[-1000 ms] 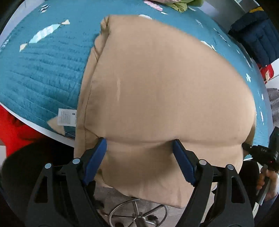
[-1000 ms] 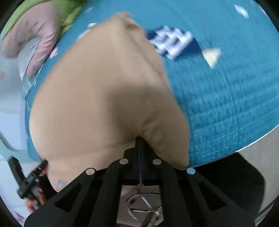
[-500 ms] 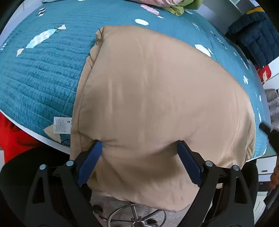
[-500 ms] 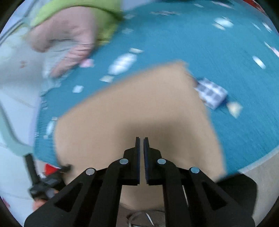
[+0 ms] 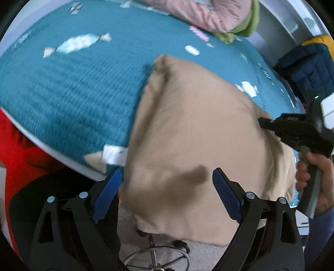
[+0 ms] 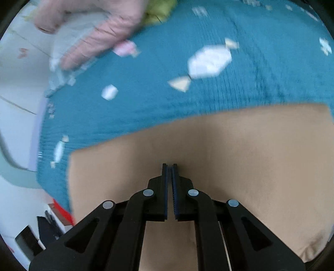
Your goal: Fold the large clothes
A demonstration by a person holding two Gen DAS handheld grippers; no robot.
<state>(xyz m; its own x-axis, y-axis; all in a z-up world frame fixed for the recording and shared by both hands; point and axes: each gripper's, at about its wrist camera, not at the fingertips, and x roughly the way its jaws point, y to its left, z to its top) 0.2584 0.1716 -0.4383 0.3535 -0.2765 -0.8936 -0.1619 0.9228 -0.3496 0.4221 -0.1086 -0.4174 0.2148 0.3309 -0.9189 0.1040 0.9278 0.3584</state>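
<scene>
A large tan garment (image 5: 198, 129) lies folded on the teal quilted cover (image 5: 73, 87), its near edge hanging off the table. My left gripper (image 5: 167, 175) hovers over that hanging edge, open, the blue pads wide apart and not pressing the cloth. In the left wrist view my right gripper (image 5: 263, 122) reaches in from the right above the garment's right side, held by a hand (image 5: 321, 177). Seen from its own camera, the right gripper (image 6: 169, 166) is shut with nothing between its pads, over the flat tan garment (image 6: 250, 156).
A pile of pink clothes (image 5: 208, 12) and green clothes (image 5: 248, 27) sits at the far end of the teal cover (image 6: 229, 93). A navy padded jacket (image 5: 309, 64) hangs at the right. A stool base (image 5: 154, 258) stands below the table edge, and something red (image 5: 16, 162) lies at the left.
The right gripper let go of the tan corner, closed empty and swung across above the garment. The left gripper opened off the cloth edge and shifted.
</scene>
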